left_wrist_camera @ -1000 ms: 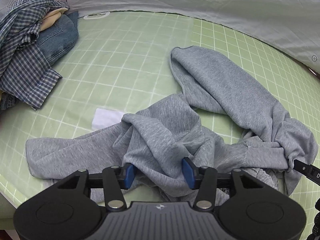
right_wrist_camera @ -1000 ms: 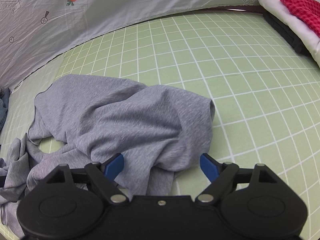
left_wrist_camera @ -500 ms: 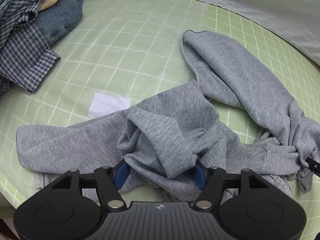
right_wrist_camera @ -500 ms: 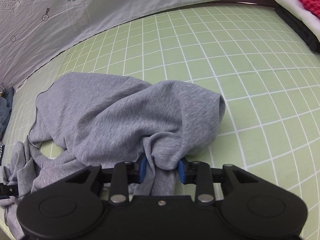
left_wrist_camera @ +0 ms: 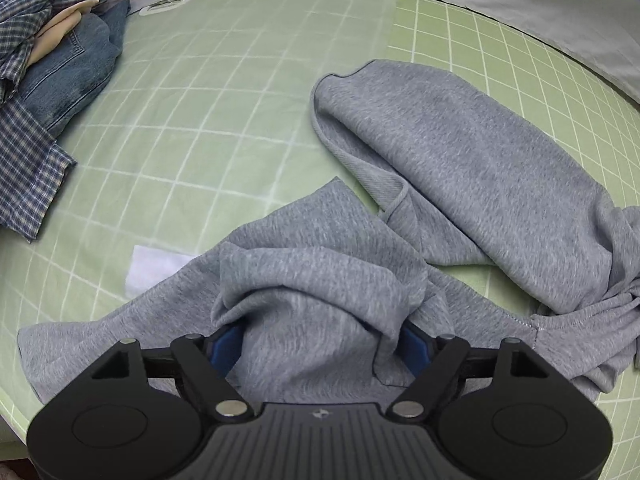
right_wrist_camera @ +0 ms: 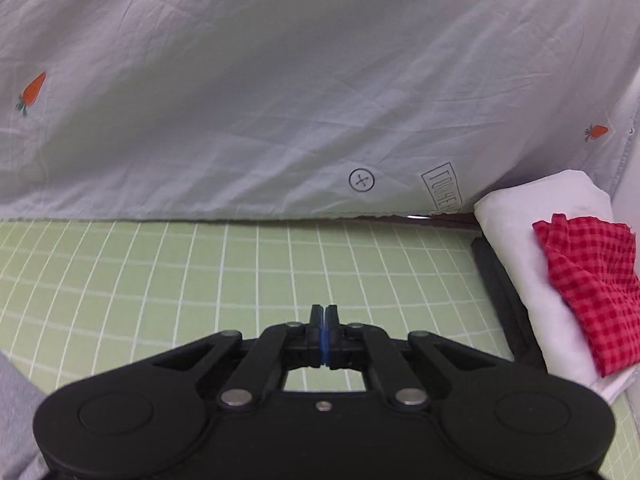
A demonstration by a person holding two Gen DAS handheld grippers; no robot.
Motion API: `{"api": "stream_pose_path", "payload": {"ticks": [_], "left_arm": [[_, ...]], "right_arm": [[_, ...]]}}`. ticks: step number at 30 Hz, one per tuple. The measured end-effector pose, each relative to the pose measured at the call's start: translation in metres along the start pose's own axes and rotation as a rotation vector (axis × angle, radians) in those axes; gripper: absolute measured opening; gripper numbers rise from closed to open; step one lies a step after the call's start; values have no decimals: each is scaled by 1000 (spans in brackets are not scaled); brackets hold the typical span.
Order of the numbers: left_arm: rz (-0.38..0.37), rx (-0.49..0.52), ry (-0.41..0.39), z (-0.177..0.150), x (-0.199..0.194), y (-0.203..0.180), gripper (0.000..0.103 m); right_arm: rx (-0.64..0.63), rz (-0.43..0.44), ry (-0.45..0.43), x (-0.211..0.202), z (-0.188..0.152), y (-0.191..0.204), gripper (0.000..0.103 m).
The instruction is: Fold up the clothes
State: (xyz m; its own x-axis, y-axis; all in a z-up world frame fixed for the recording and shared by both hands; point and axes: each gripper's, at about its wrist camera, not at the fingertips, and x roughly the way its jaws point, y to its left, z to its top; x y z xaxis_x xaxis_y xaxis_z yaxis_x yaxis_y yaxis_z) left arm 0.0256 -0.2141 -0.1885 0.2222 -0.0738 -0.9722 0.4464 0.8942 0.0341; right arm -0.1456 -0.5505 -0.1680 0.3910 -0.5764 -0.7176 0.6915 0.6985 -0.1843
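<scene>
A crumpled grey sweatshirt (left_wrist_camera: 460, 168) lies on the green checked mat (left_wrist_camera: 208, 128). In the left wrist view my left gripper (left_wrist_camera: 320, 344) has its blue pads wide apart with a thick fold of the sweatshirt between them; the jaws stand open around it. In the right wrist view my right gripper (right_wrist_camera: 324, 320) is shut, pads pressed together with nothing visible between them, raised and facing the back sheet. Only a grey corner of the sweatshirt (right_wrist_camera: 16, 412) shows at that view's lower left.
A pile of blue plaid shirt (left_wrist_camera: 24, 152) and jeans (left_wrist_camera: 68, 72) lies at the far left. A white label (left_wrist_camera: 152, 268) lies on the mat. Folded white cloth (right_wrist_camera: 536, 264) with a red checked cloth (right_wrist_camera: 592, 288) sits at right. A grey printed sheet (right_wrist_camera: 280, 100) hangs behind.
My right gripper shut fully and swung up, so the sweatshirt it had pinched is out of its view. My left gripper pushed further into the sweatshirt fold.
</scene>
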Motion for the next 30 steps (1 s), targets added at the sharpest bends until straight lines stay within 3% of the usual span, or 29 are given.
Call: {"api": "stream_pose_path", "payload": {"ticks": [10,12,14,21,28,30], "left_arm": [[-20,-21,15,-5,3,7,90],[-29,-31,23,-7,5,10,93],[-42,-46,37,-8,9,14,98],[-71,-60,52,-10,15,20,103],[-71,-55,41,-12,14,19,103],[-68,-57,36,-13,14,19,103]], "right_arm": [[128,125,102,-6,-33,11,6],[155,147,119,-11,-41,13,13],[183,162,124,-27,-55,12,31],[221,192,109,-70,-84,7,48],[172,268,185,-62,-89,13,71],[146,281,209,-57,-93,21,72]]}}
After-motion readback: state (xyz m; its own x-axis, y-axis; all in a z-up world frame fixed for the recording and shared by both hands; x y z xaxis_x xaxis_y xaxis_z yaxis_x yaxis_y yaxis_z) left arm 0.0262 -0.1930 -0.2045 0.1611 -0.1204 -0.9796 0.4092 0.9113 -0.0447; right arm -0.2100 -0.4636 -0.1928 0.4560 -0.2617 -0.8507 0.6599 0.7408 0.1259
